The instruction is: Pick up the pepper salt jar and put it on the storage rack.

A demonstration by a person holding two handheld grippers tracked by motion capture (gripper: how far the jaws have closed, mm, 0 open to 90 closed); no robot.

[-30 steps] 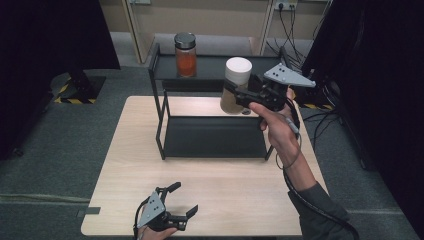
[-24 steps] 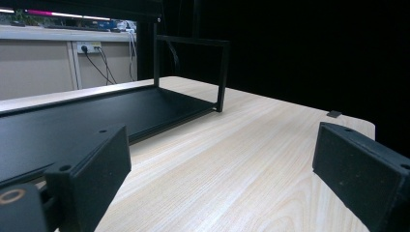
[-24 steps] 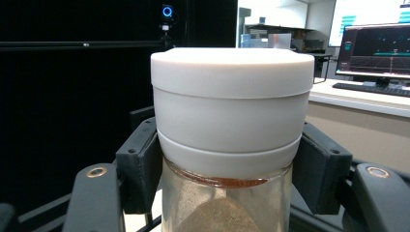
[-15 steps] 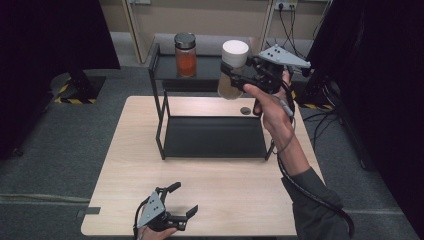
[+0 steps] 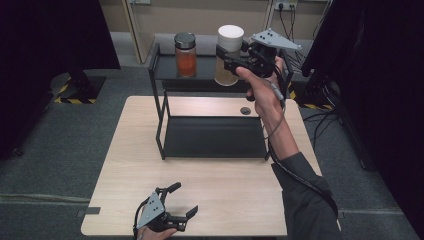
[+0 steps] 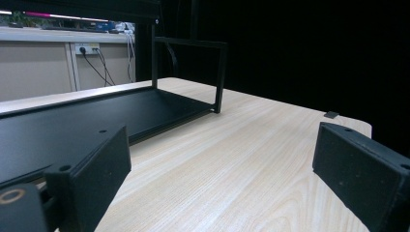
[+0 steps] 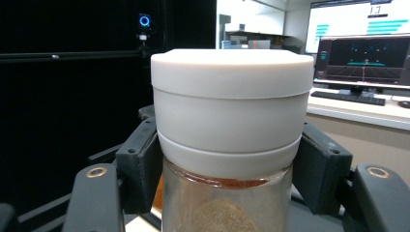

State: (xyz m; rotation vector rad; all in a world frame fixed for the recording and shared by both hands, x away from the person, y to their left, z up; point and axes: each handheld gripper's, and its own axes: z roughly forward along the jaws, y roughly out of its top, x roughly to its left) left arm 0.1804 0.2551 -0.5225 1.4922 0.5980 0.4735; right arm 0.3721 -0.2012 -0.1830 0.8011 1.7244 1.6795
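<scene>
the right gripper (image 5: 235,62) holds the jar (image 5: 228,57) upright, long axis vertical, white lid (image 7: 232,72) on top, above the top shelf (image 5: 205,70) of the black rack. its jaws clamp the jar just under the lid. the left gripper (image 5: 177,202) stands with jaws open over the bench (image 5: 225,190).

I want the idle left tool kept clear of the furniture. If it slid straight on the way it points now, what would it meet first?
Probably the black rack: the left tool, jaws open, points over bare table, with the rack's bottom shelf ahead and left. Depth is hard to judge.
</scene>
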